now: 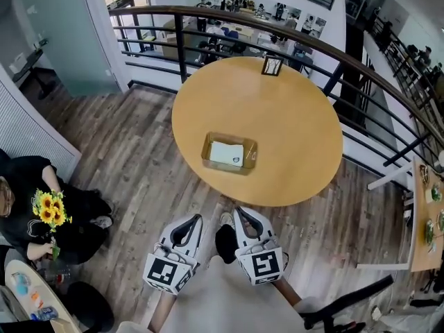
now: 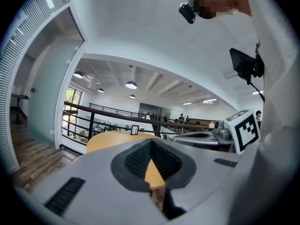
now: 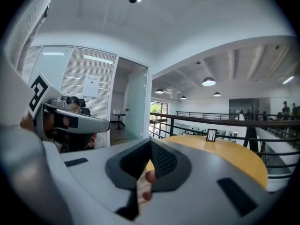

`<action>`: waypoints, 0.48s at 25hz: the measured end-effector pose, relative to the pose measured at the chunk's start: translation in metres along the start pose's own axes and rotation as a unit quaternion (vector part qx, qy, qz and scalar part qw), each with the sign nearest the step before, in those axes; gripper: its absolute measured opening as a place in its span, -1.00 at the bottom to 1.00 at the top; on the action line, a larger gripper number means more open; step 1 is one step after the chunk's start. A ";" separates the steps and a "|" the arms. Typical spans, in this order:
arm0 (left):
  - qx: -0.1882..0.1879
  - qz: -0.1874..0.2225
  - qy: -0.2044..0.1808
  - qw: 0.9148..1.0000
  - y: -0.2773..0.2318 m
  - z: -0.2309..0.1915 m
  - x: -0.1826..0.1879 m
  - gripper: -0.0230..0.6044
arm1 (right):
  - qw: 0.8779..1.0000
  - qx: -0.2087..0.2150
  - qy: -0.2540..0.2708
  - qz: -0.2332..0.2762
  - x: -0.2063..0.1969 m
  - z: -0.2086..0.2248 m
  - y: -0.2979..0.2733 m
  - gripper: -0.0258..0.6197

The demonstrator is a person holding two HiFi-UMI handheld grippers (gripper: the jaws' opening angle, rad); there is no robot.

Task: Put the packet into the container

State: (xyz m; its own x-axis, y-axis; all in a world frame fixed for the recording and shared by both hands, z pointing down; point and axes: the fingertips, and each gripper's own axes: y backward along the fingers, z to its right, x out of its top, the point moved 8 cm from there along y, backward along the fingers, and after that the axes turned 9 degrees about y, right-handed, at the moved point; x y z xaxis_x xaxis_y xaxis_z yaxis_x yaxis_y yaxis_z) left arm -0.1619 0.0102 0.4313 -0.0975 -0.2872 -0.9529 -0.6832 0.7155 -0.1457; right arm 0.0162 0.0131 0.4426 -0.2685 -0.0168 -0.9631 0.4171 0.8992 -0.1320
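A white packet (image 1: 227, 153) lies flat inside a shallow clear container (image 1: 207, 146) near the middle of the round wooden table (image 1: 291, 137). Both grippers hover low over the floor, short of the table's near edge and close to the person's body. My left gripper (image 1: 196, 218) (image 2: 151, 142) has its jaws together with nothing between them. My right gripper (image 1: 241, 212) (image 3: 151, 142) is likewise shut and empty. Each gripper view looks level across the tabletop (image 2: 112, 137) (image 3: 234, 153); the container is hidden there.
A small framed sign (image 1: 271, 65) stands at the table's far edge. A dark railing (image 1: 208, 12) curves behind the table. A seated person with sunflowers (image 1: 48, 210) is at the left. A second table with dishes (image 1: 429, 214) stands at the right.
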 end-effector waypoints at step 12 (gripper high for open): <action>-0.021 0.005 -0.009 1.000 0.002 0.017 0.007 -0.91 | 1.000 -0.018 0.006 -0.002 0.008 -0.001 0.012 -0.91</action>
State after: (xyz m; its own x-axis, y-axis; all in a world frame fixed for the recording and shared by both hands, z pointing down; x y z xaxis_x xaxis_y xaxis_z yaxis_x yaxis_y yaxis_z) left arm -0.1521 0.0203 0.4193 -0.0914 -0.2677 -0.9592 -0.7114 0.6915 -0.1252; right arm 0.0184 0.0246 0.4336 -0.2800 -0.0147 -0.9599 0.3847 0.9144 -0.1262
